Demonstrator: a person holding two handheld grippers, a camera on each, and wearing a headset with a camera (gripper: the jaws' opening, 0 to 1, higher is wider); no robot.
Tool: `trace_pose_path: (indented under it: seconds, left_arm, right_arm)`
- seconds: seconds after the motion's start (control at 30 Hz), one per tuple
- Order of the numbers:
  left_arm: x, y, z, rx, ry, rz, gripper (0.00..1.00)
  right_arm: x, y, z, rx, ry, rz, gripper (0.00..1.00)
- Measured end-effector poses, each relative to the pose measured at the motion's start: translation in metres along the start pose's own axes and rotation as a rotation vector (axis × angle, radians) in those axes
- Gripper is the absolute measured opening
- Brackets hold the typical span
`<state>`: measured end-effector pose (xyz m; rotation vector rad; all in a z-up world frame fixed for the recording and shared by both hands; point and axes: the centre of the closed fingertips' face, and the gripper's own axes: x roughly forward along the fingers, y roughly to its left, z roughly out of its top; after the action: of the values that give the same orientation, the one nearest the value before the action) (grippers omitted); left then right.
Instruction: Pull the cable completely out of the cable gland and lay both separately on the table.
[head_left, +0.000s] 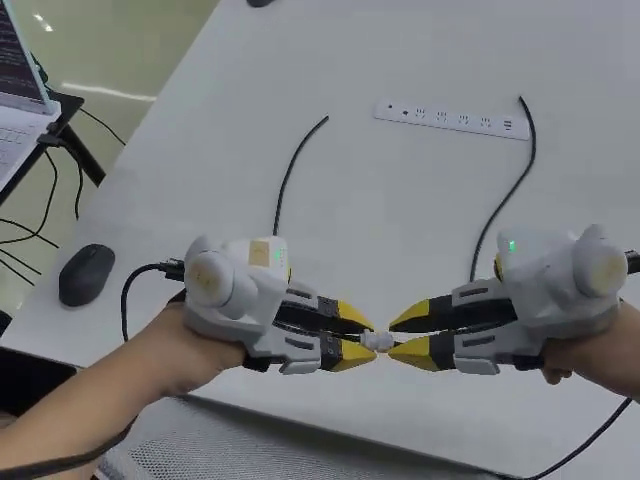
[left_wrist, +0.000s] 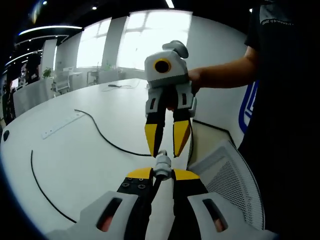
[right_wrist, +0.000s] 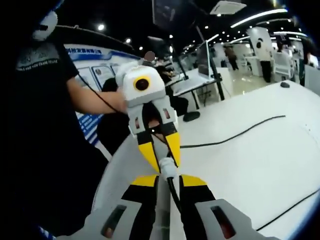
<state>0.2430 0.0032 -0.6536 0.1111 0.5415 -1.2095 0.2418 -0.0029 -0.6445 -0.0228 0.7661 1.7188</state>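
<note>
Cable and cable gland hang above the worktop's near edge. Right tool is clamped on the thin, probably limp cable just beside the gland. Left tool pinches that small, rigid, likely slick fitting across its body.

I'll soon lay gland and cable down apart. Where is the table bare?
Bare: below the power strip, between the loose black cable and the strip's cord; also between mouse and that cable. Crowded: the near edge, where left gripper and right gripper meet at the gland.
</note>
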Motion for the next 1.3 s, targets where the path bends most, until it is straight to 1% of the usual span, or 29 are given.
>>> trace_pose_path:
  seconds: [0.03,0.13,0.23,0.27,0.33,0.43,0.53,0.63,0.7,0.73,0.83,0.9,1.0,1.1,1.2,1.3]
  left_arm:
    - [0.0,0.001,0.001,0.003,0.002,0.004,0.14]
    - [0.0,0.005,0.0,0.029,0.018,0.009,0.14]
    - [-0.001,0.007,0.005,0.035,0.007,0.015,0.14]
    - [0.0,0.008,0.007,0.039,0.006,0.016,0.14]
    - [0.001,0.009,0.009,0.046,0.003,0.017,0.14]
    - [0.005,0.007,0.012,0.062,0.013,0.024,0.14]
    - [0.007,0.006,0.014,0.07,0.02,0.025,0.14]
    - [0.009,0.004,0.017,0.077,0.026,0.024,0.14]
    - [0.01,0.004,0.018,0.08,0.028,0.031,0.14]
    - [0.011,0.004,0.018,0.081,0.029,0.034,0.14]
    - [0.012,0.006,0.018,0.072,0.035,0.038,0.14]
    - [0.011,0.008,0.019,0.073,0.032,0.038,0.14]
    - [0.013,0.009,0.021,0.074,0.029,0.034,0.14]
    - [0.015,0.01,0.022,0.077,0.027,0.03,0.14]
    - [0.017,0.016,0.021,0.047,0.027,0.043,0.14]
    - [0.019,0.014,0.02,0.033,0.024,0.034,0.14]
  right_arm:
    - [-0.001,-0.001,0.001,0.034,-0.014,0.024,0.13]
    - [-0.001,-0.011,0.005,0.088,-0.037,0.033,0.14]
    - [-0.001,-0.01,0.017,0.195,-0.108,0.093,0.17]
    - [-0.001,-0.01,0.015,0.203,-0.101,0.103,0.17]
    - [0.0,-0.011,0.013,0.221,-0.087,0.123,0.15]
    - [0.001,-0.007,0.013,0.275,-0.079,0.161,0.14]
    - [0.001,-0.008,0.008,0.281,-0.057,0.171,0.14]
    - [0.001,-0.005,0.007,0.309,-0.048,0.201,0.12]
    - [0.001,-0.003,0.004,0.336,-0.025,0.222,0.1]
    - [0.001,-0.003,0.004,0.332,-0.025,0.221,0.09]
    - [0.0,-0.004,0.005,0.318,-0.024,0.217,0.08]
    - [-0.002,-0.005,0.005,0.306,-0.036,0.217,0.08]
    - [-0.004,-0.006,0.005,0.344,-0.048,0.228,0.08]
    - [-0.006,-0.007,0.006,0.4,-0.057,0.238,0.08]
    - [-0.007,-0.011,0.006,0.344,-0.078,0.209,0.07]
    - [-0.008,-0.011,0.004,0.238,-0.064,0.182,0.07]
